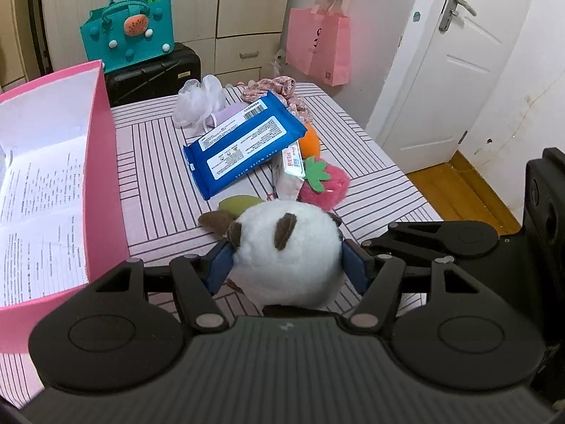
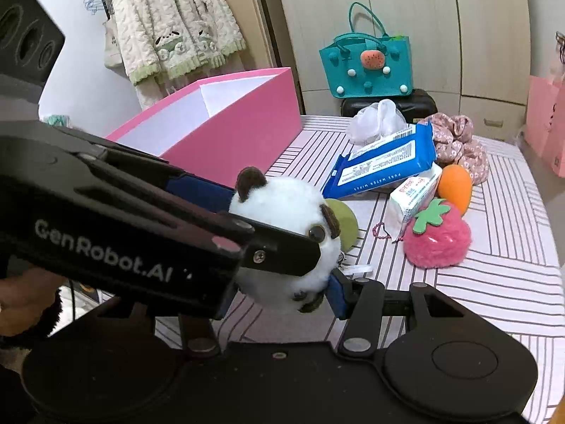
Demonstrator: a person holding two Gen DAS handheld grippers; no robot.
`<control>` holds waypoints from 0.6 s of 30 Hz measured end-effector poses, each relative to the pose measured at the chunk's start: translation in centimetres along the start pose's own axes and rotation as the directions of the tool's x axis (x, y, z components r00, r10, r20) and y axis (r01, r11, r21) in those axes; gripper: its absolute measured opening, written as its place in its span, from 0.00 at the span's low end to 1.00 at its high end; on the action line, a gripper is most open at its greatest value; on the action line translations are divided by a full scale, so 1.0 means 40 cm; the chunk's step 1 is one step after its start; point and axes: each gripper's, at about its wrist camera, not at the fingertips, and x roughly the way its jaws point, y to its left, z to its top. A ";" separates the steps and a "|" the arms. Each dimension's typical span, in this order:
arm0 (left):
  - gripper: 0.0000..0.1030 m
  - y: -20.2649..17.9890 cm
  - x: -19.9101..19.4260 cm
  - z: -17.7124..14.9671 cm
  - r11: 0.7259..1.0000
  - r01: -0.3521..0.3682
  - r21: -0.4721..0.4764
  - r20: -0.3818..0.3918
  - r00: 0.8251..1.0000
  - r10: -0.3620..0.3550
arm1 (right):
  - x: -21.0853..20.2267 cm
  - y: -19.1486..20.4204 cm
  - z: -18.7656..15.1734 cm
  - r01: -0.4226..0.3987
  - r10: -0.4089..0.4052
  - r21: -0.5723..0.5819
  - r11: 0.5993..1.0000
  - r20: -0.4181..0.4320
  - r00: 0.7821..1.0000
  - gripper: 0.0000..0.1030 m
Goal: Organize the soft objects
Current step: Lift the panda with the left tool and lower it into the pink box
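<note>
Both claws are gripping the white plush panda: left claw (image 1: pixel 286 261) pads are pressing its two flanks, right claw (image 2: pixel 282 275) is pinching it alongside. Panda (image 1: pixel 286 243) is hanging above the striped desk (image 1: pixel 159 148). Pink box (image 1: pixel 102 162) is lying just left, open side up.

the left gripper (image 1: pixel 286 265) clamps its blue pads on a white plush panda (image 1: pixel 286 243) above the striped worktop (image 1: pixel 159 162), with the pink box (image 1: pixel 102 176) alongside to its left.
</note>
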 end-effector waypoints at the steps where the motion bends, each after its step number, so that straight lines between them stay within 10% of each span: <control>1: 0.63 0.002 -0.002 0.000 1.000 0.003 -0.006 -0.001 1.000 -0.003 | -0.002 0.001 0.000 0.000 0.000 -0.001 1.000 -0.003 1.000 0.56; 18: 0.63 0.013 -0.142 -0.011 0.999 0.034 -0.037 -0.095 0.995 -0.038 | -0.084 0.099 0.062 -0.111 0.115 0.030 0.993 -0.168 0.979 0.56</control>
